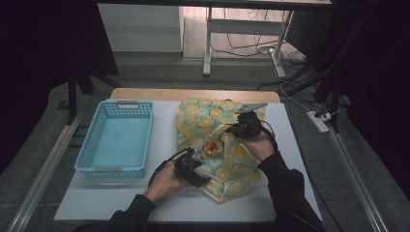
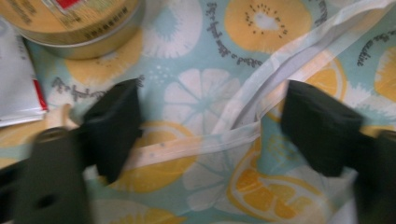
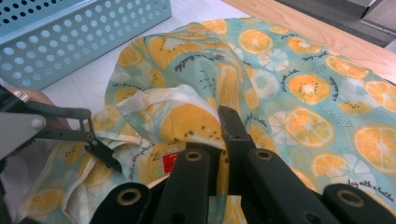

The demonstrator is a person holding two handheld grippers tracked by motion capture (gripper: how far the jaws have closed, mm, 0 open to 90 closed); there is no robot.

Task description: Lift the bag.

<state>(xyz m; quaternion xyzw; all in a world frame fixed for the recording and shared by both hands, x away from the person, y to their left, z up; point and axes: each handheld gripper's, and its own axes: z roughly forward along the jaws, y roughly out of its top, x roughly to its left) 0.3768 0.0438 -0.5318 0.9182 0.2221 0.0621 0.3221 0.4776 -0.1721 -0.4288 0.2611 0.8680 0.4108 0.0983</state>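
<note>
A cloth bag (image 1: 205, 117) printed with orange and kiwi slices lies on the white table mat. My right gripper (image 1: 237, 128) is shut on a raised fold of the bag's rim (image 3: 187, 116) and holds it up. My left gripper (image 1: 199, 159) stands open at the bag's mouth. In the left gripper view its jaws are wide apart over the fabric (image 2: 201, 93) and a white hem strip (image 2: 280, 70), left gripper (image 2: 212, 119). A round tin (image 2: 74, 23) with an orange label lies in the bag, and a white packet (image 2: 16, 84) lies beside it. The tin (image 1: 212, 148) sits between the two grippers.
A light blue perforated basket (image 1: 147, 135) stands on the mat left of the bag, with nothing in it; its wall (image 3: 70, 37) is close to the bag. The wooden table edge (image 1: 193, 94) runs along the far side. Bare mat (image 1: 96, 198) lies near the front left.
</note>
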